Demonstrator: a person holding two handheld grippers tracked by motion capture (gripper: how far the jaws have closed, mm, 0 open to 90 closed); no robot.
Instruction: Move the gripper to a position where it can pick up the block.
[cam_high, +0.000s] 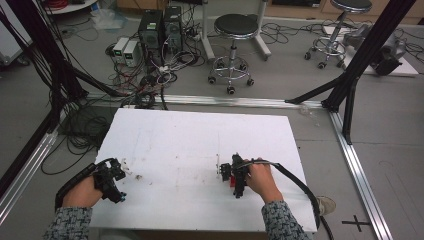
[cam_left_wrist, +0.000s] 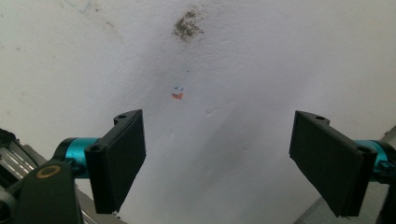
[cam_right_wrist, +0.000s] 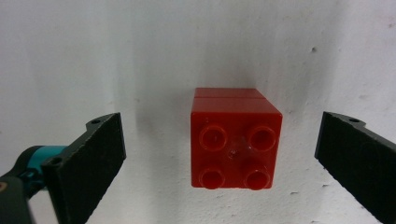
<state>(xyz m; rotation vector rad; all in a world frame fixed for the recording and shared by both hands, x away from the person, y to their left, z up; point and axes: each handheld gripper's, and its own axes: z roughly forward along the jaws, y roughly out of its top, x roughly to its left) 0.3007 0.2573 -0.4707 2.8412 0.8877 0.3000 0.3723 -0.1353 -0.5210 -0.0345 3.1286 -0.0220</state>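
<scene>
1. Right gripper (cam_right_wrist: 224, 158): jaws spread wide, nothing between the pads touching them. It points down at the tabletop (cam_high: 175, 145), held by the person's right hand (cam_high: 262, 177) near the front right of the board.
2. Red brick (cam_right_wrist: 235, 137): sits dead centre between the right gripper's jaws, clear gap to each pad, roughly equal on both sides. Four studs face the camera; a seam near the far edge suggests two stacked pieces or a moulded line, can't tell which.
3. Key relation: brick lies straight ahead along the gripper's axis, two flat side faces parallel to the pads. It looks close to cubic, so no real long axis to line up with. My read: a straight close would land on it, no yaw fix needed.
4. In the high view the brick (cam_high: 232, 181) is just a sliver of red under the right gripper (cam_high: 235, 172).
5. Left gripper (cam_left_wrist: 217, 158): also wide open, empty, over bare tabletop at the front left edge, in the left hand (cam_high: 82, 192). Between its jaws: a small orange fleck (cam_left_wrist: 177, 96) and, further out, a brown smudge (cam_left_wrist: 187, 26).
6. Nearer hand: right, by far. Left gripper (cam_high: 111, 179) is well apart from the brick, across the tabletop.
7. Writing/brands: none readable on the brick, grippers or tabletop. Stud tops are too blurred to show any logo.
</scene>
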